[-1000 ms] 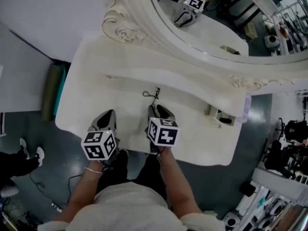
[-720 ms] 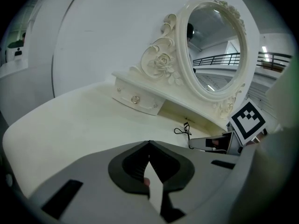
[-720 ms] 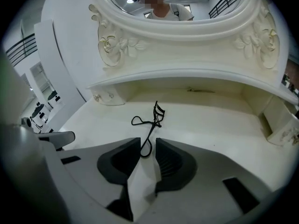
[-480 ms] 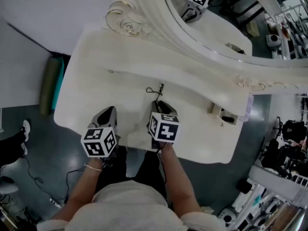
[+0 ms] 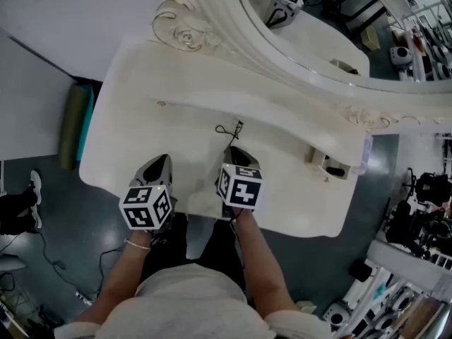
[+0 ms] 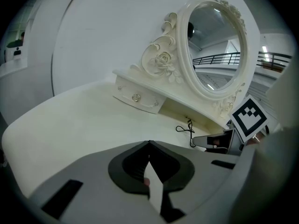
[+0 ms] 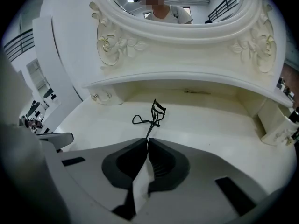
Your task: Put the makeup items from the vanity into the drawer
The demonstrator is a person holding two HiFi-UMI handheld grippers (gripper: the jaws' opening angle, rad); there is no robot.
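A black eyelash curler (image 5: 227, 130) (image 7: 157, 111) lies on the white vanity top (image 5: 141, 140), just in front of the shelf under the mirror. My right gripper (image 5: 234, 151) (image 7: 148, 142) points down at it. Its jaws have just been closing, and they are now shut on the tip of the curler's handle. My left gripper (image 5: 162, 161) (image 6: 149, 143) hovers over the vanity's near edge, shut with nothing in it. An open small drawer (image 5: 323, 165) sticks out at the shelf's right end, with something dark inside. A closed drawer with a knob (image 6: 136, 97) sits at the left end.
A large oval mirror in a carved white frame (image 5: 212, 27) stands at the back of the vanity. Dark floor with a green roll (image 5: 68, 122) lies to the left. Equipment (image 5: 417, 210) stands to the right. The person's legs (image 5: 205, 249) are against the near edge.
The right gripper's jaws have closed on the eyelash curler's handle. The left gripper has stayed where it was.
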